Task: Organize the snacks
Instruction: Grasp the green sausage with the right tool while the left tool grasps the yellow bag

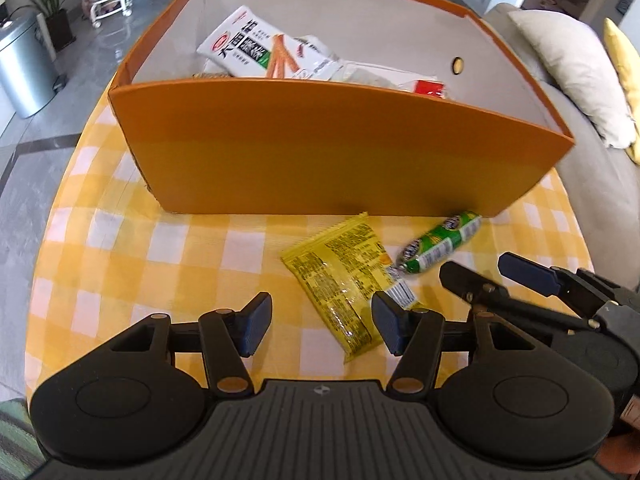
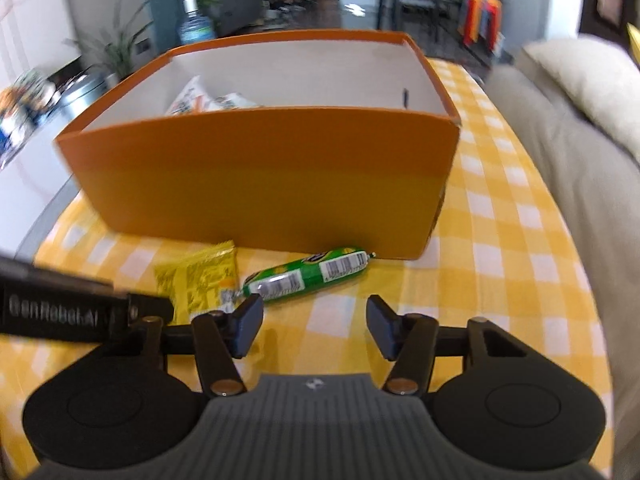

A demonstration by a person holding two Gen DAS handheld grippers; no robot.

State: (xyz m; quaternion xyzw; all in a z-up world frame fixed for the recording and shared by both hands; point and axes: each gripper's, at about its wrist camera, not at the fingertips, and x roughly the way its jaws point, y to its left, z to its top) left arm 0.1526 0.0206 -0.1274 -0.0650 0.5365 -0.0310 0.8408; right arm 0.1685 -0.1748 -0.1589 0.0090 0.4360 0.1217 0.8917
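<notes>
Both sets of fingers open, empty. We drop left gripper onto the flat yellow foil packet, right gripper onto the green plastic-wrapped sausage; both lie mid-counter, before the orange cardboard box.

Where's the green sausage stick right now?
On the checked tablecloth, outside the orange box near its front wall's right end, the green sausage stick lies right of the yellow packet.

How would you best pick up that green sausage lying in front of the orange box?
Probably across its middle, from above. The green sausage lies flat on the cloth, a round tube with pinched ends, clear of the yellow packet except at its left tip.
</notes>
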